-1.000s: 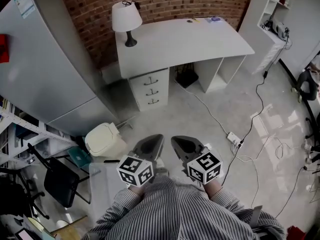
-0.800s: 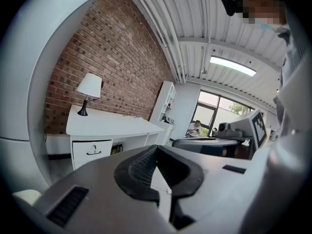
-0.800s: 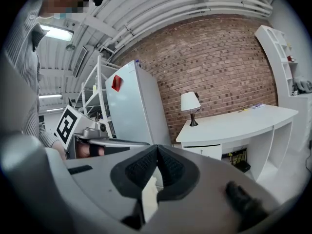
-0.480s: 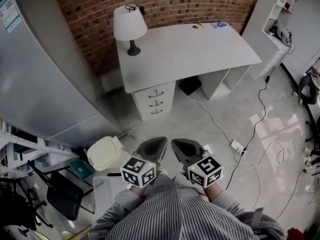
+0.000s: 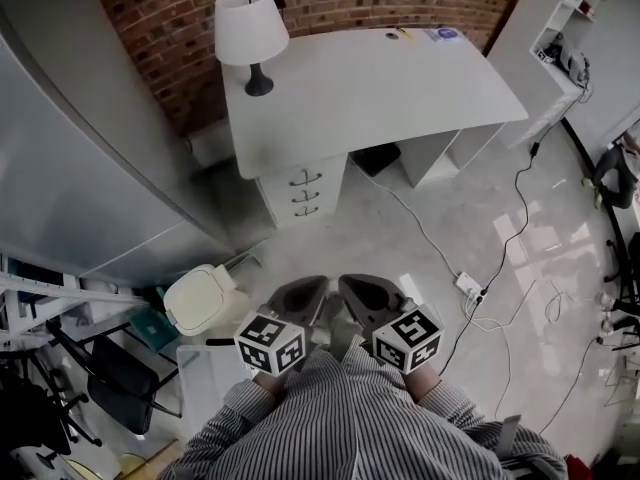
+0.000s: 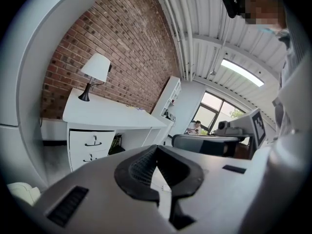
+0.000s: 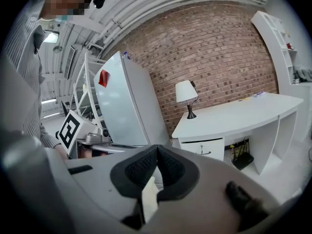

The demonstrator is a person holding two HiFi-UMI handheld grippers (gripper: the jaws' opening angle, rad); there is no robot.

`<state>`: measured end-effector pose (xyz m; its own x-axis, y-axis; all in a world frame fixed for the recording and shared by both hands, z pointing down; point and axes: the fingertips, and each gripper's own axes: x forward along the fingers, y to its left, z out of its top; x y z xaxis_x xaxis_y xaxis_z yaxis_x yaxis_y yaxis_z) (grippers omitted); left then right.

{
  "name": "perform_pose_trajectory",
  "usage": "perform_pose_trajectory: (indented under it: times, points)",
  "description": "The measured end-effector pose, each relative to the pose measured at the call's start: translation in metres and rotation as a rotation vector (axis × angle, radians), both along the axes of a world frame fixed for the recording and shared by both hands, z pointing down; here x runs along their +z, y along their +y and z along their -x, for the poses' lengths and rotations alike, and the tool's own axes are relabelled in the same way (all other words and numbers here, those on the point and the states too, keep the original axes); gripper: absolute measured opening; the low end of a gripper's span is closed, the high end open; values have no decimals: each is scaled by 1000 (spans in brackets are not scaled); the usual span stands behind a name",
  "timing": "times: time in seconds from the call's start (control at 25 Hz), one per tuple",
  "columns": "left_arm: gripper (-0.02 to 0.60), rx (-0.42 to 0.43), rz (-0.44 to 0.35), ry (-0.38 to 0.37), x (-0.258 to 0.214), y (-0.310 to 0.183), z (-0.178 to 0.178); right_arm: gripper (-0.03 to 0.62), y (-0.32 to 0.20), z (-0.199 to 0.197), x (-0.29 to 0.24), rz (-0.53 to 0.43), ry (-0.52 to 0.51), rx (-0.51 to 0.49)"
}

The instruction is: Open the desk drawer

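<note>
A white desk (image 5: 370, 88) stands against the brick wall, with a drawer unit (image 5: 303, 192) of three drawers under its left end, all shut. The same drawers (image 6: 90, 150) show in the left gripper view, and the top drawer (image 7: 204, 149) shows in the right gripper view. My left gripper (image 5: 298, 292) and right gripper (image 5: 362, 290) hang side by side over the floor, well short of the desk. Both are shut with nothing between their jaws. The left gripper (image 6: 155, 147) and the right gripper (image 7: 157, 147) each show their tips pressed together.
A white table lamp (image 5: 250, 34) stands on the desk's left end. A large grey cabinet (image 5: 90, 168) fills the left side. A white bin (image 5: 200, 298) and a black chair (image 5: 120, 378) sit at lower left. Cables and a power strip (image 5: 468, 286) lie on the floor at right.
Both grippers and the view have come closer to the desk. The desk and drawers sit larger and more central. Both grippers stay shut.
</note>
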<state>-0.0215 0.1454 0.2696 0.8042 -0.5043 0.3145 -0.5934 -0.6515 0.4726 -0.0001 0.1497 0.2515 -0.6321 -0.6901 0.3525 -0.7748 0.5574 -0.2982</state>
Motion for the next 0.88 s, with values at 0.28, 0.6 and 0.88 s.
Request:
perform_pose_trajectory:
  times: [0.28, 0.6, 0.88]
  points:
    - [12, -59, -45, -26, -9, -73, -3, 15, -73, -14, -9, -28, 0, -71]
    - [12, -146, -54, -9, -14, -146, -15, 15, -148, -28, -16, -58, -2, -162]
    - [12, -193, -18, 14, -8, -183, -29, 15, -185, -39, -6, -22, 4, -242]
